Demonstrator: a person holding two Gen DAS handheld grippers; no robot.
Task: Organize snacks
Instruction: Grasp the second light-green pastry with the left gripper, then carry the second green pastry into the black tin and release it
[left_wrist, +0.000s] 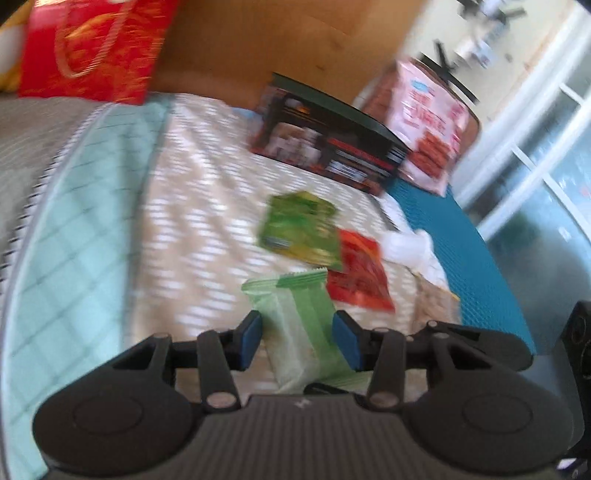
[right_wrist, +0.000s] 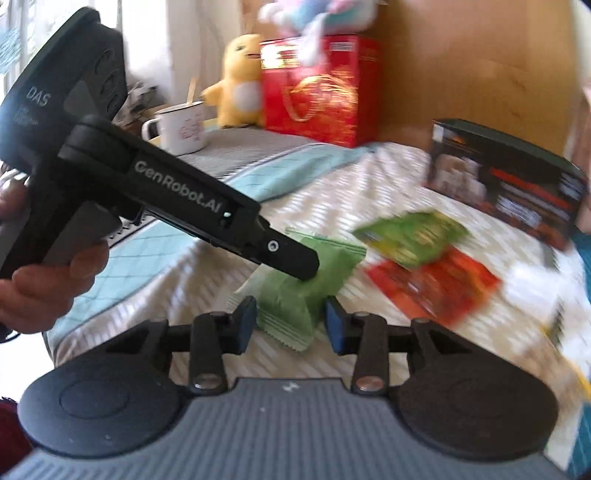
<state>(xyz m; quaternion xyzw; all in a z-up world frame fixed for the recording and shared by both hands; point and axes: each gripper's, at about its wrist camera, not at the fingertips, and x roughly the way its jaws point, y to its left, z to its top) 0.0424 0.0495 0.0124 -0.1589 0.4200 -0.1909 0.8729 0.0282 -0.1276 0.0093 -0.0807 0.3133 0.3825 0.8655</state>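
Bright daylight is flooding in from the window (left_wrist: 535, 158), while motion blur and fisheye bending are smearing both views.

Both cameras sit low and close over the bed; each centres the pale green packet (left_wrist: 295, 325) (right_wrist: 299, 291); the dark box (left_wrist: 332, 147) (right_wrist: 509, 181) lies upper right in both.
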